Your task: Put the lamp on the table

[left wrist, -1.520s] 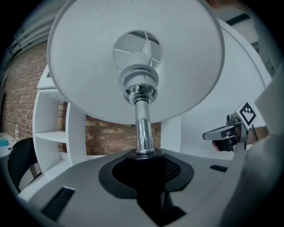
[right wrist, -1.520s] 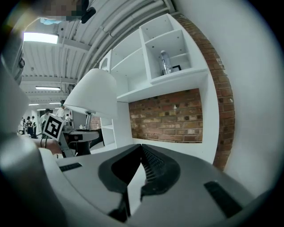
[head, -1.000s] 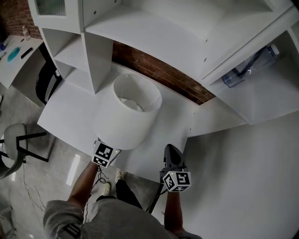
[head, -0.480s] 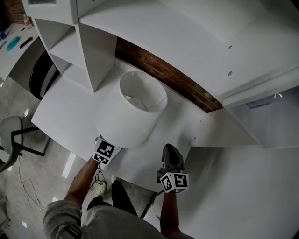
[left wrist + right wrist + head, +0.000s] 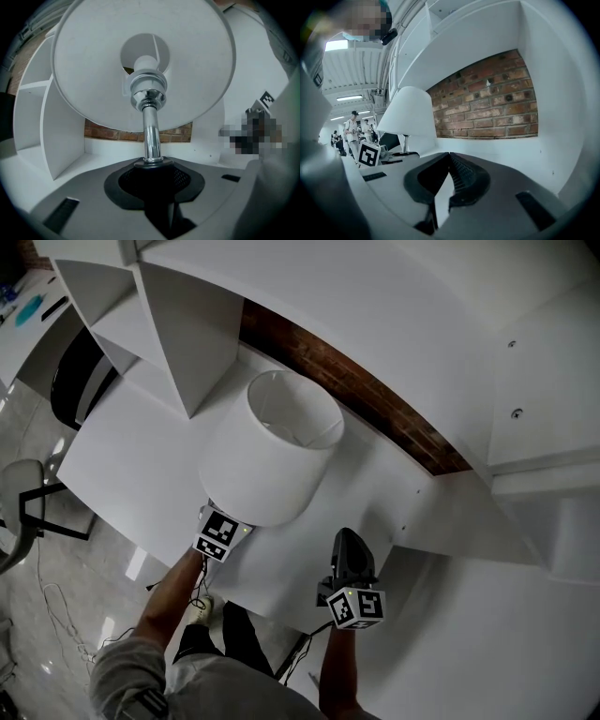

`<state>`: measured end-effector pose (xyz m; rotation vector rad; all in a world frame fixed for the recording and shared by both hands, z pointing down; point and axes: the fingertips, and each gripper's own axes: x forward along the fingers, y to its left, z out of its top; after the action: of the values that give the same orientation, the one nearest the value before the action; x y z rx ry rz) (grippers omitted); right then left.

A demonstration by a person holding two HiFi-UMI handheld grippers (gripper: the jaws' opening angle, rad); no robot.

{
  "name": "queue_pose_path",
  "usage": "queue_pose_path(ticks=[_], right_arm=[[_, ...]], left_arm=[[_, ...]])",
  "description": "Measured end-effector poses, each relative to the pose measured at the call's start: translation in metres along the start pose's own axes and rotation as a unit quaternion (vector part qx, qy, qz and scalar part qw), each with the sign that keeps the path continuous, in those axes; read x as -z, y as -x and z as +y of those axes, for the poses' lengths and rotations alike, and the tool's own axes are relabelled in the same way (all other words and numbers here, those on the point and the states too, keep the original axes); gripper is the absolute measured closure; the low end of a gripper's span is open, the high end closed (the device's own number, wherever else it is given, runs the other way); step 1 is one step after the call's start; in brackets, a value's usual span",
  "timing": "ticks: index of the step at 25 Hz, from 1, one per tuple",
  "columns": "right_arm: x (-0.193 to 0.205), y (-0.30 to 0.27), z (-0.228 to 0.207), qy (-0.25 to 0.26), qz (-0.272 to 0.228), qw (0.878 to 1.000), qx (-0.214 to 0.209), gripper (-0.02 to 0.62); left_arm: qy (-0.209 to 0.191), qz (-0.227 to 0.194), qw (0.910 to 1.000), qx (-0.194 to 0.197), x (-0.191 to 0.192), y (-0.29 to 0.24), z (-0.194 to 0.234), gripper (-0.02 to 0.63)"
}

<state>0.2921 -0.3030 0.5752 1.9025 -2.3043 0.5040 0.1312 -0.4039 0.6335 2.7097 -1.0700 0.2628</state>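
Observation:
The lamp has a wide white shade (image 5: 272, 451) and a chrome stem (image 5: 150, 136). My left gripper (image 5: 228, 519) is shut on that stem just under the shade and holds the lamp upright over the white table (image 5: 131, 456). The shade hides the lamp's base and the jaws in the head view, so I cannot tell whether the base touches the table. In the left gripper view the stem rises straight out of the left gripper (image 5: 151, 164). My right gripper (image 5: 349, 540) is to the right of the lamp, above the table's front edge, shut and empty (image 5: 449, 157). The lamp (image 5: 407, 117) shows at its left.
White shelves overhang the table, with an upright divider panel (image 5: 173, 343) just left of the lamp. A brick wall strip (image 5: 356, 390) runs behind. A black chair (image 5: 75, 381) and a grey chair (image 5: 19, 512) stand at the left. People (image 5: 351, 131) stand far off.
The lamp and left gripper have moved a little farther over the table toward the brick wall. The right gripper has kept its place beside them.

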Motion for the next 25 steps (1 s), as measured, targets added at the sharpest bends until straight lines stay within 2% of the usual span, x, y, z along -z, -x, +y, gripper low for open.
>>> queue_pose_path(ticks=[16,25], right_arm=[[0.026,0.003,0.002,0.005,0.016,1.000,-0.005,0.572],[0.040,0.019,0.005,0.020,0.024,1.000,0.003,0.572]], left_arm=[[0.006,-0.030,0.9994,-0.016,0.008,0.001,0.004,0.499],[0.007,-0.072,0.9970,-0.026,0.021,0.016,0.001,0.499]])
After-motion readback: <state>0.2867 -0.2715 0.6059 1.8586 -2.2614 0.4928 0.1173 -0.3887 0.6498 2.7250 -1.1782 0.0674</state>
